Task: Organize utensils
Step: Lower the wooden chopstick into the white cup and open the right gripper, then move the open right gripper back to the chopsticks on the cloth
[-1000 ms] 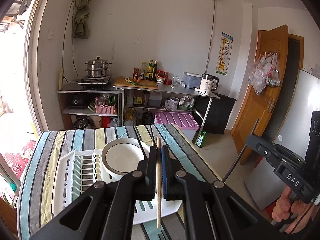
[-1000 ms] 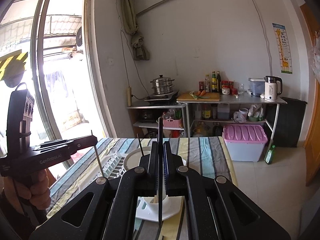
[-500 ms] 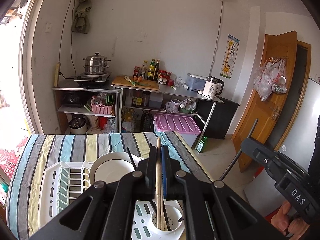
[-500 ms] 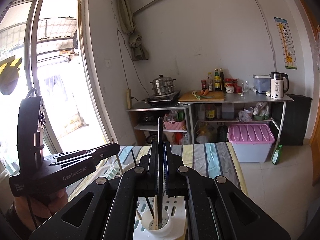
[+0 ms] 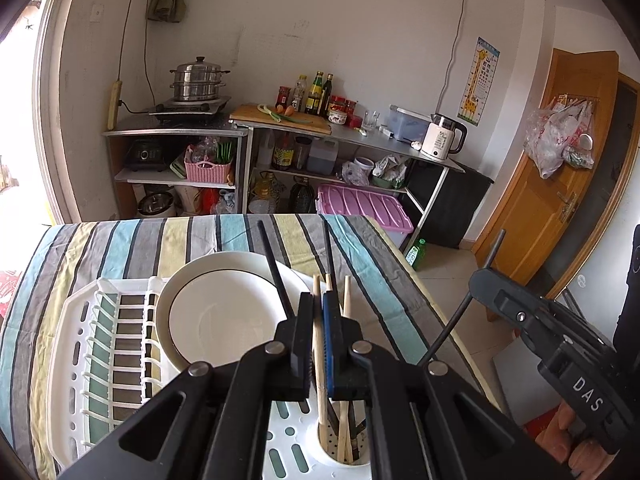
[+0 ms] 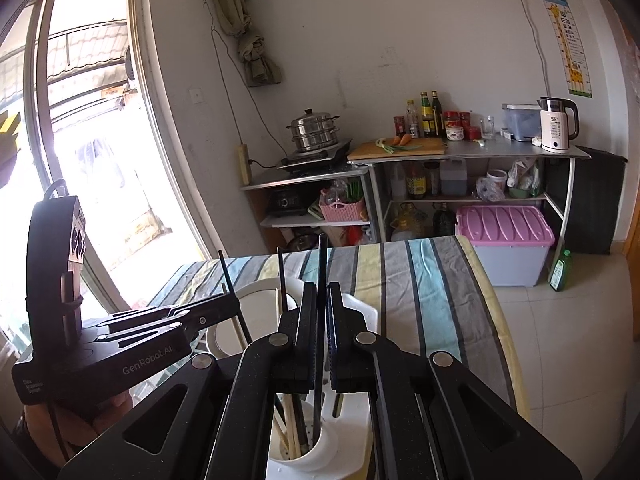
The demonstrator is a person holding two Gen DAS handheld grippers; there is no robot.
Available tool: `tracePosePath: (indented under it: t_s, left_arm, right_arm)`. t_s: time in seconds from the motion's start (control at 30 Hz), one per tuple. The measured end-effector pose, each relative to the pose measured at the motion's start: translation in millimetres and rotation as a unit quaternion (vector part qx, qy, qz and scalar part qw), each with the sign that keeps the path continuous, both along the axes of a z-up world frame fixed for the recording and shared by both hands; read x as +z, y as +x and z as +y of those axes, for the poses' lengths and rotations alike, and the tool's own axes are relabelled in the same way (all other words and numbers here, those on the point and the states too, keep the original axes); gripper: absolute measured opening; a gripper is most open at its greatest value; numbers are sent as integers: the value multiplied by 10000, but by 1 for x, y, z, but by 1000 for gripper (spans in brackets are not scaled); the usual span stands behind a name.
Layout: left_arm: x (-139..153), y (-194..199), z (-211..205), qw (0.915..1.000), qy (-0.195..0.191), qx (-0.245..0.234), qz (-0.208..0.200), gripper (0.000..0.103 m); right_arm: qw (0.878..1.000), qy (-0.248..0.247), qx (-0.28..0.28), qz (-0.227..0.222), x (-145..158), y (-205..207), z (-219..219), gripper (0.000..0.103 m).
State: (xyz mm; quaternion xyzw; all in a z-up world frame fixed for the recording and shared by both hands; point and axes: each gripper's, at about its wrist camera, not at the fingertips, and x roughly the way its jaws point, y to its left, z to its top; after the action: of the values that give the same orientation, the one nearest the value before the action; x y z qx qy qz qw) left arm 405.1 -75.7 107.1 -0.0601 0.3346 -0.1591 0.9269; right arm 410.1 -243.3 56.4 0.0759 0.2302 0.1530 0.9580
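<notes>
My left gripper is shut on a wooden chopstick whose lower end stands inside the white utensil cup of the dish rack. The cup holds several wooden and black chopsticks. My right gripper is shut on a black chopstick whose tip reaches into the same cup. The right gripper shows at the right of the left wrist view; the left gripper shows at the left of the right wrist view.
A white plate stands in the rack on the striped tablecloth. Behind the table are shelves with a steamer pot, bottles, a kettle and a pink-lidded bin. A wooden door is at right.
Both grippers have moved down over the utensil cup. The wooden chopstick and the black chopstick now reach into the cup.
</notes>
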Motion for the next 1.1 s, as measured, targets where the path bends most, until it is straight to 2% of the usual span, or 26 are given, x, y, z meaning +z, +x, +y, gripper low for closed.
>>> tracePosePath:
  t_s: [0.3, 0.43, 0.53, 0.6, 0.87, 1.1]
  left_arm:
    - [-8, 5, -1, 9999, 93, 62, 87, 6]
    - [-7, 2, 2, 9999, 109, 29, 32, 6]
    - [-7, -7, 7, 9999, 135, 35, 5, 13]
    - [-7, -16, 11, 9998, 160, 56, -38, 15]
    - [-12, -75, 28, 9994, 297, 107, -105, 16]
    - [-32, -133, 39, 9993, 377, 23, 8, 16]
  right_arm:
    - [9999, 20, 71, 94, 2, 6, -3, 5]
    - [9999, 22, 96, 56, 4, -1, -5, 14]
    - [9999, 20, 95, 41, 5, -8, -7, 15]
    - [10000, 10, 89, 32, 5, -16, -9, 15]
    - [9998, -53, 129, -115, 1, -72, -13, 15]
    - [9994, -107, 326, 60, -20, -124, -7, 15]
